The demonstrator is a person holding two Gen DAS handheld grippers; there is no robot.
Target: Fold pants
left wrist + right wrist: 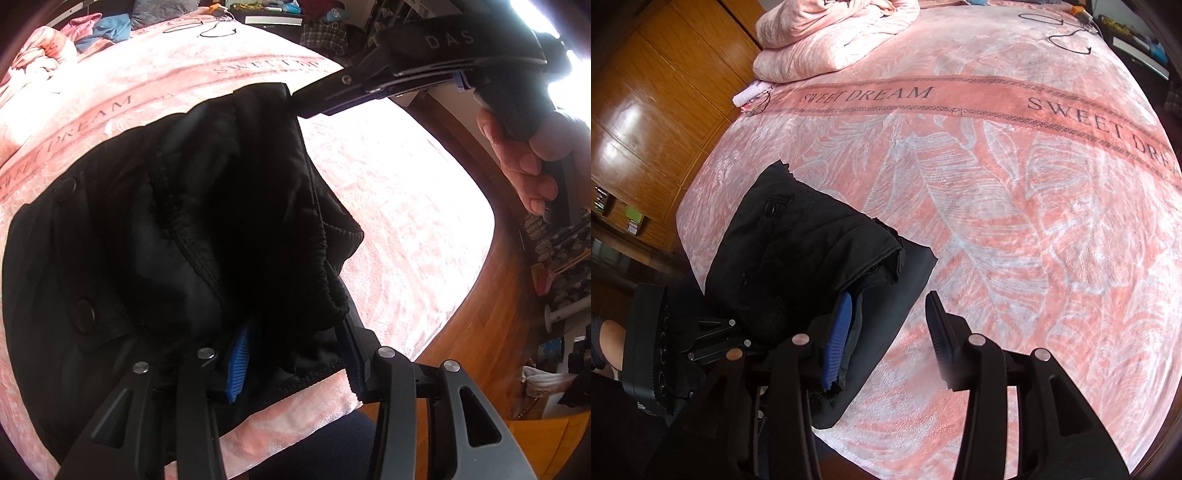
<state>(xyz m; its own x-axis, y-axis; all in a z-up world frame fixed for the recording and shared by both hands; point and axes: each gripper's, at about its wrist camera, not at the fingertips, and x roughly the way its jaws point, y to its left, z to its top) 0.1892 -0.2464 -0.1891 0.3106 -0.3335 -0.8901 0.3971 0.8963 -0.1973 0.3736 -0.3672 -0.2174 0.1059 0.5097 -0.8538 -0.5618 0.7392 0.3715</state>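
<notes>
The black pants [812, 266] lie folded into a compact bundle near the front edge of the pink blanket [997, 184], at about 8 o'clock in the right wrist view.

**Step in hand (judged): releasing the finished fold.**
- Left gripper [295, 354]: its jaws stand apart around the gathered waistband at the near end of the bundle. Cloth fills the gap; whether the pads press on it cannot be told.
- Right gripper [886, 336]: jaws apart. The blue pad [838, 339] lies against the bundle's edge; the other finger stands clear over the blanket, so nothing is clamped.
- To do this well, part each pair of jaws fully before withdrawing, then draw back along the finger line. A pad dragged sideways would likely pull the top layer open. Check that no elastic catches on the ribbed pads.

**View differences.**
- Left wrist view: shows the snap buttons [85, 315], the waistband elastic, the right gripper's tip at the bundle's far corner at 1 o'clock, and the hand [528, 162] holding it.
- Right wrist view: shows the bundle's outline, a flat under-layer protruding at 4 o'clock, and a folded quilt [827, 37] at 11 o'clock.
</notes>
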